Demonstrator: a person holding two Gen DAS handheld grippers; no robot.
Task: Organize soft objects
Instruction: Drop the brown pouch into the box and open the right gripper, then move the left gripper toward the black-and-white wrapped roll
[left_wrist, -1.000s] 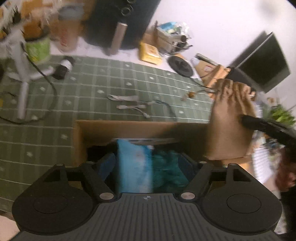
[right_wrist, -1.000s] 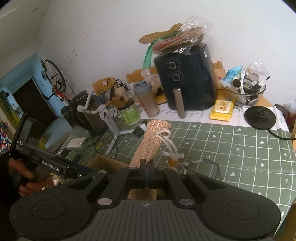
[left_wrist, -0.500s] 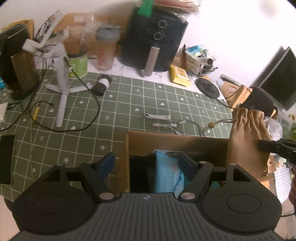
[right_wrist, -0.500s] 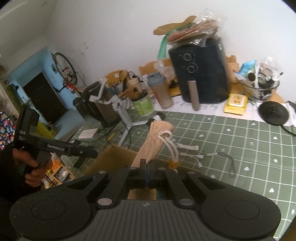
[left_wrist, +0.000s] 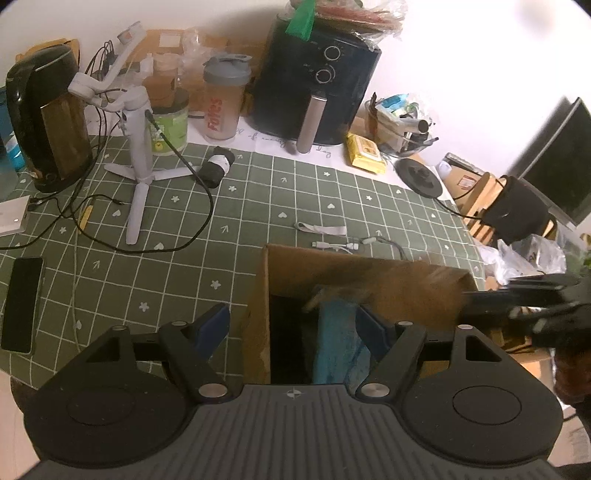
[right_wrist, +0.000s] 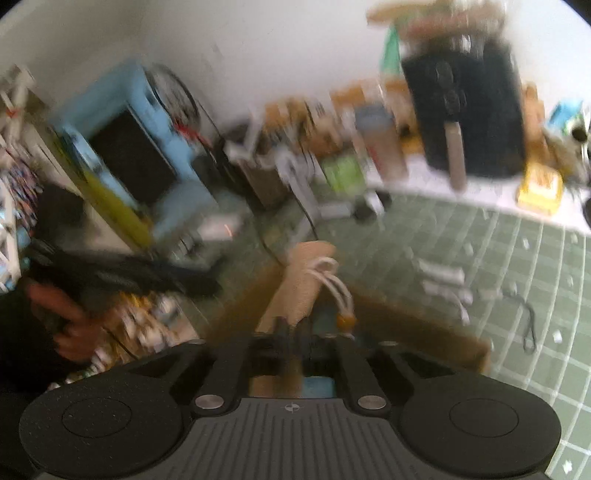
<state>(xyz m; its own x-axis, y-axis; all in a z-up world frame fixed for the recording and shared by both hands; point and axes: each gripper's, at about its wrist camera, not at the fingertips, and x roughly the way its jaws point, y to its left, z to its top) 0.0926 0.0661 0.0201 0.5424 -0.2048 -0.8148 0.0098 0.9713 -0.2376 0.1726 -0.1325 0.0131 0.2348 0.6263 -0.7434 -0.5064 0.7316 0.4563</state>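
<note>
An open cardboard box (left_wrist: 369, 273) stands on the green gridded tablecloth, with a blue cloth (left_wrist: 338, 343) upright inside it. My left gripper (left_wrist: 291, 317) hovers open over the box's near left corner, with nothing between its fingers. The right gripper (left_wrist: 517, 299) shows as a dark blur at the box's right edge. In the blurred right wrist view, a tan drawstring pouch (right_wrist: 306, 280) with white cords stands over the box (right_wrist: 424, 317). The right gripper (right_wrist: 295, 332) has its jaws opening, with the pouch's lower end between them.
At the back of the table are a kettle (left_wrist: 48, 118), a white tripod (left_wrist: 138, 162) with cables, a shaker bottle (left_wrist: 223, 99) and a black air fryer (left_wrist: 317, 81). A phone (left_wrist: 22, 304) lies at the left edge. Loose straps (left_wrist: 325, 229) lie behind the box.
The right gripper came down towards the box with the pouch and its jaws began to part. The pouch no longer hangs beside the box in the left view, which has drawn back.
</note>
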